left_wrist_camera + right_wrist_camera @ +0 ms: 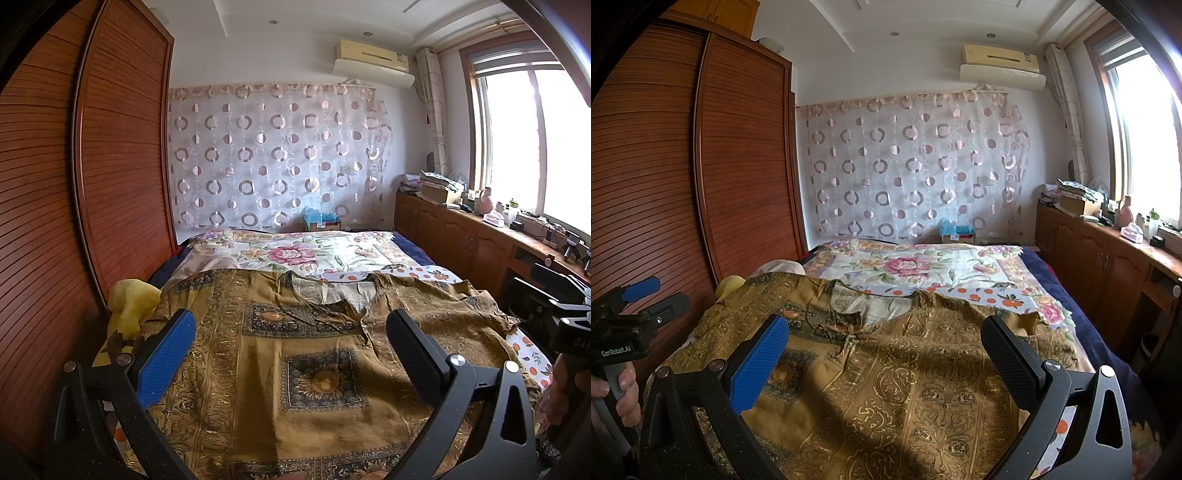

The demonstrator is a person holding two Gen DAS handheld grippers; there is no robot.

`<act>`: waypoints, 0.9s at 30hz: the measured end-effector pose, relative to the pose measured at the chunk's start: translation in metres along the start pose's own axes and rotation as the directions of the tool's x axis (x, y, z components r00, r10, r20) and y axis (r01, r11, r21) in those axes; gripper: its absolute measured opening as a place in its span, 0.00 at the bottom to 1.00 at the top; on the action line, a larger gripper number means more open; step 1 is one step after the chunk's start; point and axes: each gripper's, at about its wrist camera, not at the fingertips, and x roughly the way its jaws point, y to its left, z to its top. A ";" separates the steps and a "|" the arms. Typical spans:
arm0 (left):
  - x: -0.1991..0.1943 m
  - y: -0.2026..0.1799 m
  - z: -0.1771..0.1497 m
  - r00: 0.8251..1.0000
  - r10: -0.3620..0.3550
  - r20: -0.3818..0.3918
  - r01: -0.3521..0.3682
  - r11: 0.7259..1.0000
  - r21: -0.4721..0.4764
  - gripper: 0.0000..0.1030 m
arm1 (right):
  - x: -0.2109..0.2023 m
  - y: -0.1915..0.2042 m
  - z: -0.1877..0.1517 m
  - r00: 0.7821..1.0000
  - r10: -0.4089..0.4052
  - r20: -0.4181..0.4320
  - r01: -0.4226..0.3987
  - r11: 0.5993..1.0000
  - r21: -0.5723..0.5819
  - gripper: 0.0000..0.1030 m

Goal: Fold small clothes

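Hovering wide open, holding nothing: left tongs [291,332], right tongs [886,339], over brown patterned shirt [317,369] spread flat on bed [369,247].

Mustard shirt [317,369] is thin matt woven cloth, lightly creased; wardrobe [122,177] on the left is glossy slatted wood; gripper pads [759,365] are ribbed blue plastic.

Bed [417,254] under floral quilt [295,254], mustard patterned garment [295,350] atop.
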 end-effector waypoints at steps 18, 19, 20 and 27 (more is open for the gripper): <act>0.000 0.000 -0.001 1.000 0.000 0.001 0.000 1.000 0.000 1.00 | 0.001 0.000 0.000 1.000 0.007 0.001 -0.007 1.000 0.002 1.00; 0.000 0.000 -0.001 1.000 0.000 0.001 0.000 1.000 0.000 1.00 | 0.002 0.000 0.001 1.000 0.007 0.001 -0.007 1.000 0.001 1.00; 0.000 0.000 -0.001 1.000 0.000 0.001 0.000 1.000 0.001 1.00 | 0.001 0.000 0.000 1.000 0.007 0.002 -0.007 1.000 0.001 1.00; -0.001 -0.001 -0.001 1.000 -0.002 0.003 0.002 1.000 0.002 1.00 | 0.003 0.000 0.001 1.000 0.009 0.003 -0.009 1.000 0.002 1.00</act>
